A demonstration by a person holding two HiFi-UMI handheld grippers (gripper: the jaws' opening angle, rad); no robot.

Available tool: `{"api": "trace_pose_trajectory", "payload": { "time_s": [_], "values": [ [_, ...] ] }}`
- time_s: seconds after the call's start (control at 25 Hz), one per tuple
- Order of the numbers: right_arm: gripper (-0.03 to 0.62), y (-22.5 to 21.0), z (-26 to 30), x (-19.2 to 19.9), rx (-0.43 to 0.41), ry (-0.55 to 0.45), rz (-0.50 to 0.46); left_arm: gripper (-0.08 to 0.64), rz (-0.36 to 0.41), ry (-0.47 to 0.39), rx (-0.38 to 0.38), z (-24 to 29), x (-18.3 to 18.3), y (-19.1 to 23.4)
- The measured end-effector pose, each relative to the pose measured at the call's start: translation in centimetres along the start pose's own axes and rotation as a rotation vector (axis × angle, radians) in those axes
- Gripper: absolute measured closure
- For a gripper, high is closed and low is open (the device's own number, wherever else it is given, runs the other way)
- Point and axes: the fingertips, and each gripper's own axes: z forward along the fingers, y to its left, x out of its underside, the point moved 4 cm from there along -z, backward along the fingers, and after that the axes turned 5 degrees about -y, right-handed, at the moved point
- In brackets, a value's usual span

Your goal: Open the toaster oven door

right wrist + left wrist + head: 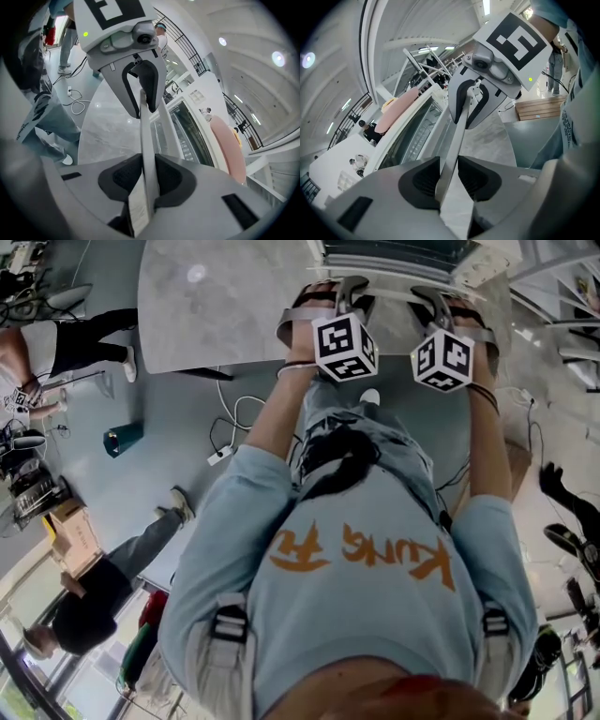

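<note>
The white toaster oven stands on a marble table. Its glass door carries a long pale handle bar. My left gripper is shut on this bar, dark pads pressing both sides. Farther along the same bar, my right gripper is shut on it too. Each gripper shows in the other's view, the right gripper and the left gripper. In the head view both the left gripper and the right gripper reach the oven's front side by side.
A pink padded thing lies on top of the oven. The table's edge runs just below the grippers. On the floor are white cables, a teal object, a wooden crate and bystanders at the left.
</note>
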Motion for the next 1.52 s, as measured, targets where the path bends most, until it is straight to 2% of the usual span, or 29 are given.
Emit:
{"api": "trace_pose_trajectory", "payload": {
  "time_s": [0.72,1.0,1.32,1.52],
  "values": [
    [0.500,7.5,-0.3,1.5,0.082,0.015,0.060,0.443,-0.019,0.075,0.050,0.8,3.8,-6.9],
    [0.503,9.8,0.2,2.4,0.116,0.031,0.058,0.436,0.021,0.094,0.062,1.3,4.9,-9.4],
    [0.506,12.5,1.4,3.0,0.130,0.055,0.039,0.431,0.085,0.106,-0.004,1.8,6.5,-11.9],
    [0.511,13.6,1.7,3.5,0.136,0.053,0.032,0.373,0.092,0.118,0.023,2.2,6.9,-13.6]
  ]
}}
